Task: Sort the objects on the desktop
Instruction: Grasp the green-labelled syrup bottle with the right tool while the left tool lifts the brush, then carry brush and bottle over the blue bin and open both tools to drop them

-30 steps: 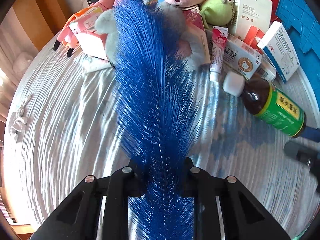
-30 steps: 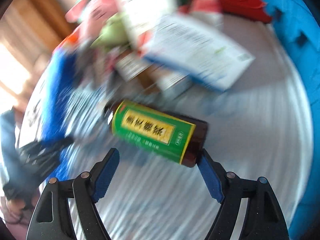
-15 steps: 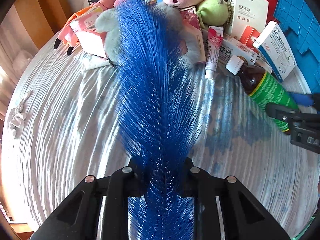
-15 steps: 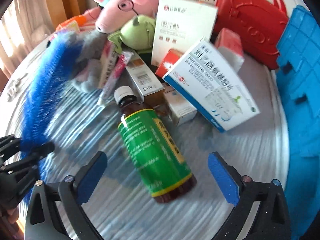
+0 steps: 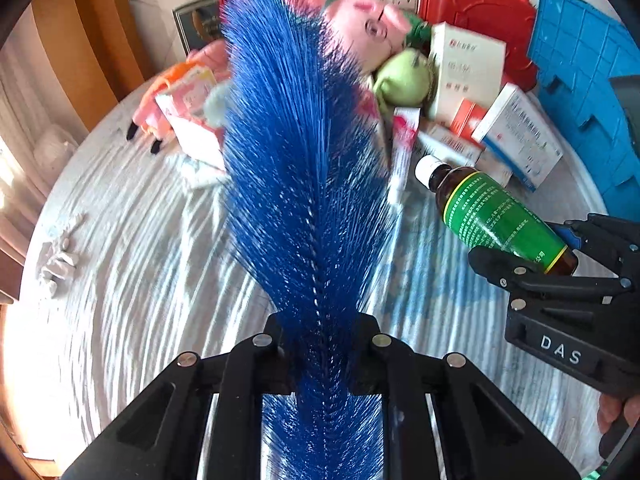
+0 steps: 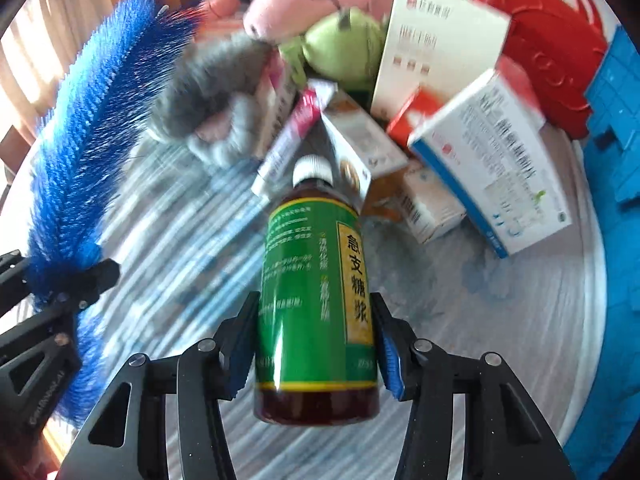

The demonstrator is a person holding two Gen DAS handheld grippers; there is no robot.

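A long blue bristle brush (image 5: 296, 160) stands up out of my left gripper (image 5: 320, 332), which is shut on its twisted wire stem. The brush (image 6: 88, 140) and left gripper (image 6: 60, 276) also show at the left of the right wrist view. A brown syrup bottle (image 6: 312, 264) with a green label and white cap lies between the blue pads of my right gripper (image 6: 316, 332). Its jaws are closing, and both pads touch the bottle's sides near its base. In the left wrist view the bottle (image 5: 488, 212) sits in the right gripper (image 5: 524, 248) at the right.
On the round striped table (image 5: 120, 260), the far side holds a pile: a pink pig plush (image 5: 368, 28), a green plush (image 5: 404, 80), a grey plush (image 6: 208, 88), a tube (image 5: 402, 148) and several medicine boxes (image 5: 516, 136). A red case (image 5: 480, 4) and blue crate (image 5: 580, 80) stand far right.
My right gripper swung in line with the syrup bottle and its jaws narrowed from wide apart to touching its sides. My left gripper rose a little with the brush.
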